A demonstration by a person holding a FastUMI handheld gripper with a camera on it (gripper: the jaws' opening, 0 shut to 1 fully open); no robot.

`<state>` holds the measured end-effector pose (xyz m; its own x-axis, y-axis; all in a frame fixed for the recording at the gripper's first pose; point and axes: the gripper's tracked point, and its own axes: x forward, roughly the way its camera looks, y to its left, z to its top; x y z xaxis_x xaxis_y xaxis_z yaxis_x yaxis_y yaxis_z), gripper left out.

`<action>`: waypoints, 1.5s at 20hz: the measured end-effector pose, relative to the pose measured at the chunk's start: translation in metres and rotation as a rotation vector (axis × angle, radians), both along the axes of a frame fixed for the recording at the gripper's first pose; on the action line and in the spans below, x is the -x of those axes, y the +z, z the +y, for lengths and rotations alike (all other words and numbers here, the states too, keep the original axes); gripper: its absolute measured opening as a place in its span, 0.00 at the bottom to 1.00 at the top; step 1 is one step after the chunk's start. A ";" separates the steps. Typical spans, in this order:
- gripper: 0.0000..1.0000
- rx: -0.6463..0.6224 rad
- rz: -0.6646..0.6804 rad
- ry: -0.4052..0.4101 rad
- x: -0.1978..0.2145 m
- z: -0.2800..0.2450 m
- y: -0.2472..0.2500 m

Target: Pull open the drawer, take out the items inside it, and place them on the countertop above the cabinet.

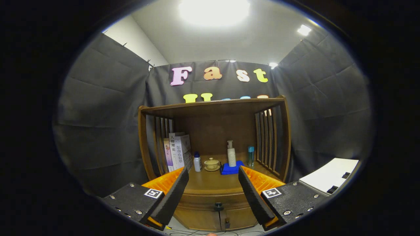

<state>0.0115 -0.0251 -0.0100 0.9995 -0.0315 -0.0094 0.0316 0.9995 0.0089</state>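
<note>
Two fingers (177, 190) spread wide, level, facing closed drawer (213, 199)

Upright books (177, 151) lean against the slatted left side of a wooden shelf unit (213, 106), beyond the left finger. Just beside them stands a small white bottle with a blue cap (197, 162), and next to that a lidded tea bowl on a saucer (212, 164). Beyond the gap between the fingers, a tall white pump bottle (231, 154) rises upright from a folded blue cloth (232, 168). A slim teal bottle (250, 155) stands near the slatted right side. Well beyond the right finger, a white board (329, 178) lies flat. Ceiling lights (214, 11) glare overhead.
</note>
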 end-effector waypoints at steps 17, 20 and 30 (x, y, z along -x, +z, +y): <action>0.95 0.149 0.050 -0.021 -0.028 -0.016 -0.050; 0.95 0.122 0.099 -0.016 -0.041 -0.019 -0.086; 0.95 0.055 0.210 -0.030 -0.091 -0.022 -0.228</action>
